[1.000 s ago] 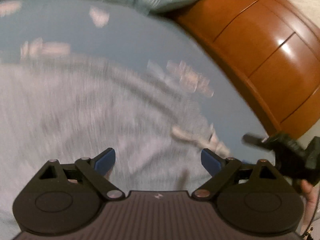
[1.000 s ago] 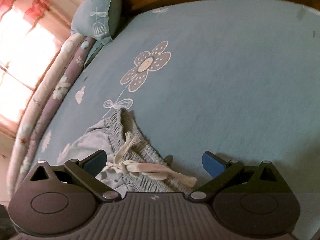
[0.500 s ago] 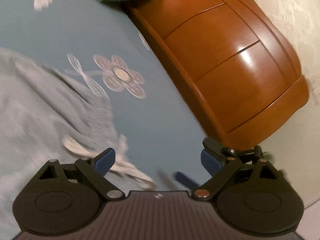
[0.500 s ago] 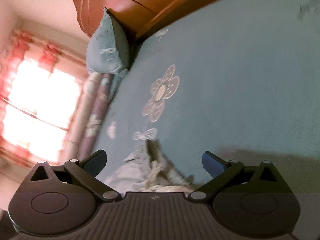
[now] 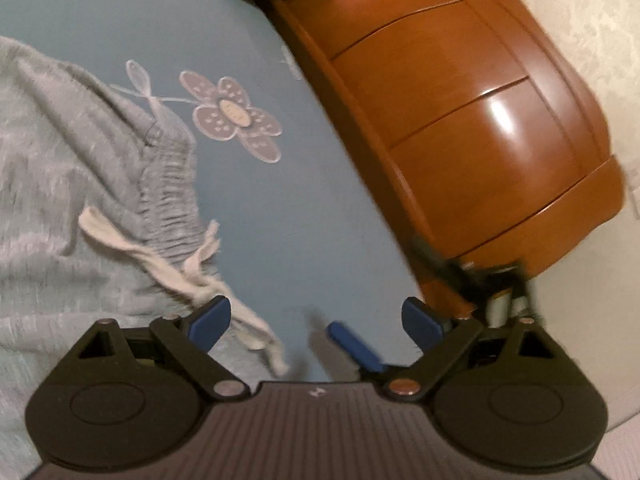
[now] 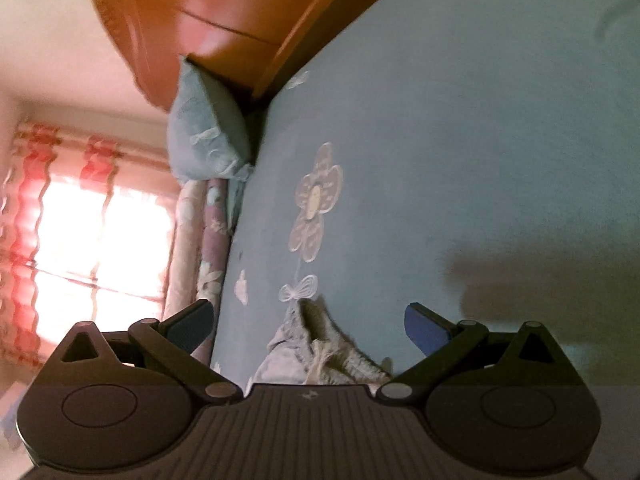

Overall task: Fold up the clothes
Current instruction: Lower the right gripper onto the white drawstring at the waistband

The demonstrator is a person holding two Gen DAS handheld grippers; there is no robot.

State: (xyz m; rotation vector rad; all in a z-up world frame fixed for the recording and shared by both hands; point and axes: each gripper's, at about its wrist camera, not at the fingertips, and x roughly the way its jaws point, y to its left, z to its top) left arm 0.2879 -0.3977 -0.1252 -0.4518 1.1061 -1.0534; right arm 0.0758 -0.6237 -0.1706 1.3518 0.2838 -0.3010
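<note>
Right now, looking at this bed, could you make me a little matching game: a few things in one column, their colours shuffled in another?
Things:
1. sheet
2. headboard
3. pants
4. drawstring

Colours:
A. cream
B. grey
C. light blue
D. orange-brown

Pairs: 1-C, 2-D, 3-B, 4-A

Daylight blows out the red-curtained window (image 6: 92, 240); glare streaks the glossy orange wooden headboard (image 5: 472, 128); fisheye edges bend, motion-blurred.
</note>
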